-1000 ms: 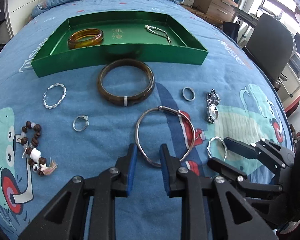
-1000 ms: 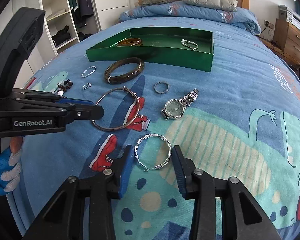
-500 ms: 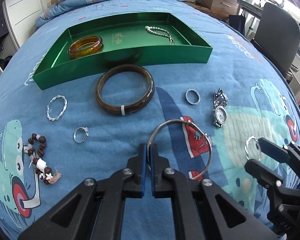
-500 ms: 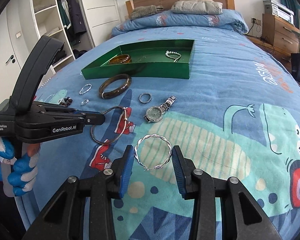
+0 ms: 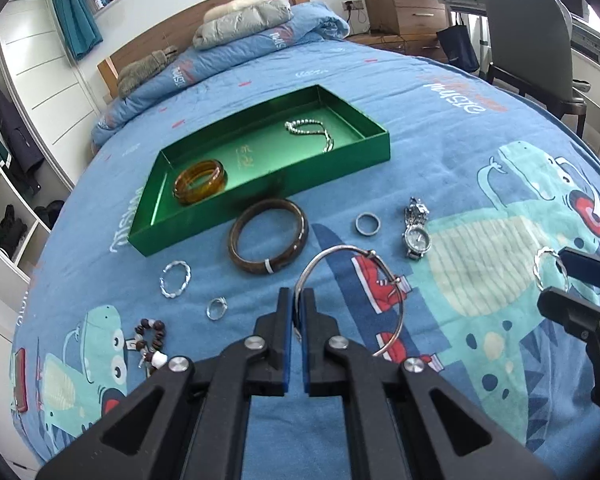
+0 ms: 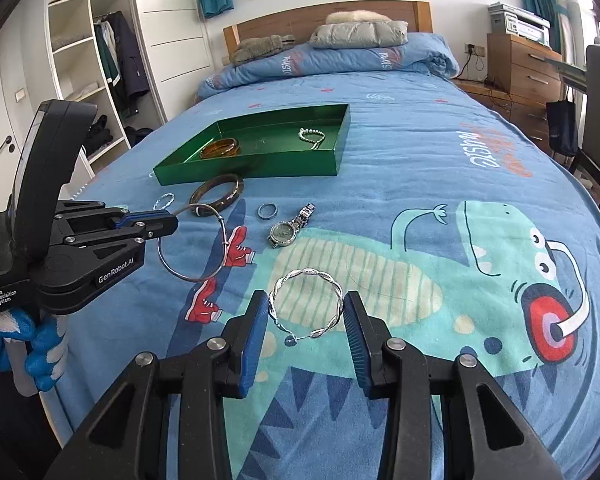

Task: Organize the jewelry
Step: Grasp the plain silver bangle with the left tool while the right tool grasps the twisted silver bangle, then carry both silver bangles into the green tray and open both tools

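The green tray (image 5: 260, 196) sat in the upper middle of the left view as the collecting place, already holding an amber bangle (image 5: 200, 182) and a pearl strand (image 5: 310, 130). Below it lay the dark bangle (image 5: 268, 236) and watch (image 5: 416, 236), apparently waiting their turn. At lower centre the left gripper (image 5: 296, 320) was pressed together on the thin silver bangle (image 5: 352, 292), lifted clear of the quilt for carrying. The right gripper (image 6: 306, 316) pinched the twisted silver bracelet (image 6: 306, 304) across its width, likewise raised.
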{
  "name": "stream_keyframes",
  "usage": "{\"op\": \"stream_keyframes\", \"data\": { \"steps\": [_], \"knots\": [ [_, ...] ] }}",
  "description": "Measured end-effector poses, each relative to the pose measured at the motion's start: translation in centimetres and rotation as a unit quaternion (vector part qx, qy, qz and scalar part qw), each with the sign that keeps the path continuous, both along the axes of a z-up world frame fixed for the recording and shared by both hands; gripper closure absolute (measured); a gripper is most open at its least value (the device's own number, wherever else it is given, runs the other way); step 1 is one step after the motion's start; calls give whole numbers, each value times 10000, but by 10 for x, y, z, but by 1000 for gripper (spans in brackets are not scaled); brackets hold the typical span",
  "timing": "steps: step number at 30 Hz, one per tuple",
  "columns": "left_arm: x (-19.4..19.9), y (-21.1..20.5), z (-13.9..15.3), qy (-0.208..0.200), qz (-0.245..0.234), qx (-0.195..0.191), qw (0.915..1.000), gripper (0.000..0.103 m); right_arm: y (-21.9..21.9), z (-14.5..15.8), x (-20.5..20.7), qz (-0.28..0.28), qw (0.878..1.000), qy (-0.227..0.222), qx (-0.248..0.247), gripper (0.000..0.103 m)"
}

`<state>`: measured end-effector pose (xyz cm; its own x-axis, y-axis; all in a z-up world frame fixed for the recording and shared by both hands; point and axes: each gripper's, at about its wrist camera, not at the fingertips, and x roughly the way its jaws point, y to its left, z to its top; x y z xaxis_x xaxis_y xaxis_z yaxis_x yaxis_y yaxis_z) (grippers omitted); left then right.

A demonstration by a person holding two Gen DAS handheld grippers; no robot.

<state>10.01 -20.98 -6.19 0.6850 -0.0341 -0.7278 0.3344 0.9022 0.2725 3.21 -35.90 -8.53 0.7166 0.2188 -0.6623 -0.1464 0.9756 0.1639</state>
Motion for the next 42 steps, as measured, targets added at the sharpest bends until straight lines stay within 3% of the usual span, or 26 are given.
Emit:
{"op": "stream_keyframes", "data": {
  "steps": [5,10,19,26,31,36,42],
  "knots": [
    [2,7,27,-257,-10,-95,9996,100,1,13,-3,-36,9999,-133,-71,65],
    [30,20,56,-412,117,-271,9987,100,5,36,19,47,9994,-337,-112,65],
    [140,48,85,-473,527,-631,9955,100,25,72,135,275,9982,-534,4,65],
    [235,69,65,-299,853,-614,9940,100,51,67,256,384,9988,-303,52,65],
    [281,79,37,-46,991,-612,9932,100,71,41,321,360,9993,16,-33,65],
    [312,88,6,432,1201,-750,9890,100,76,8,355,242,9980,561,-154,65],
    [329,89,-14,942,1296,-944,9826,100,70,-9,375,119,9920,1191,-411,65]
  ]
}}
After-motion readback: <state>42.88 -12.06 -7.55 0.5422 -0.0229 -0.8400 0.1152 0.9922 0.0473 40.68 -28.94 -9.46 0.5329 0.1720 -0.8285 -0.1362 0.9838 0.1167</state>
